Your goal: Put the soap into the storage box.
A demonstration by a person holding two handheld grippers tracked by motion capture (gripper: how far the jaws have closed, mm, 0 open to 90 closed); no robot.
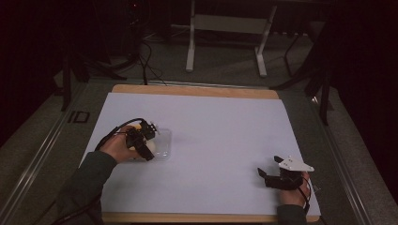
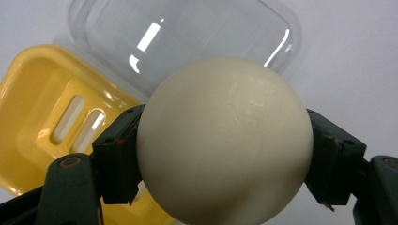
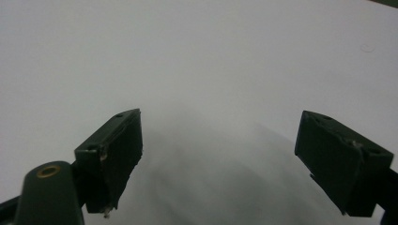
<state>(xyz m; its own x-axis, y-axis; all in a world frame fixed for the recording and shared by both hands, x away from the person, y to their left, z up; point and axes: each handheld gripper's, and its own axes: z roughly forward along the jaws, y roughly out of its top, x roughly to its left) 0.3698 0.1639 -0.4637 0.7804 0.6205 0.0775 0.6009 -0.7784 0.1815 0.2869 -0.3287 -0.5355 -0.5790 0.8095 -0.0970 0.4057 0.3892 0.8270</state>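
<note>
Cream ball held over the soap box

Cream-coloured ball (image 2: 224,140) sits pinched between the two black jaws of our left gripper (image 2: 225,154); in the left gripper view each jaw presses against one flank of the ball. Beyond the ball in that view we see a yellow soap-dish tray (image 2: 51,117) with two slots in its floor, and a clear plastic lid (image 2: 187,37) lying next to it, its edge overlapping the tray's rim. Whether the ball touches either of them we cannot tell.

In the high view our left gripper (image 1: 143,140) is at the left side of the white sheet (image 1: 211,131) that covers the wooden table (image 1: 197,90), with the left hand (image 1: 117,147) behind it and the clear lid (image 1: 162,143) just to its right. A sliver of yellow (image 1: 136,125) peeks out beside the gripper.

Our right gripper (image 1: 272,176) rests low near the front right corner of the sheet, well apart from the left one, the grey three-cornered plate (image 1: 294,165) on top. In the right gripper view its jaws stand spread wide over bare white sheet (image 3: 197,56), with nothing between them.
</note>
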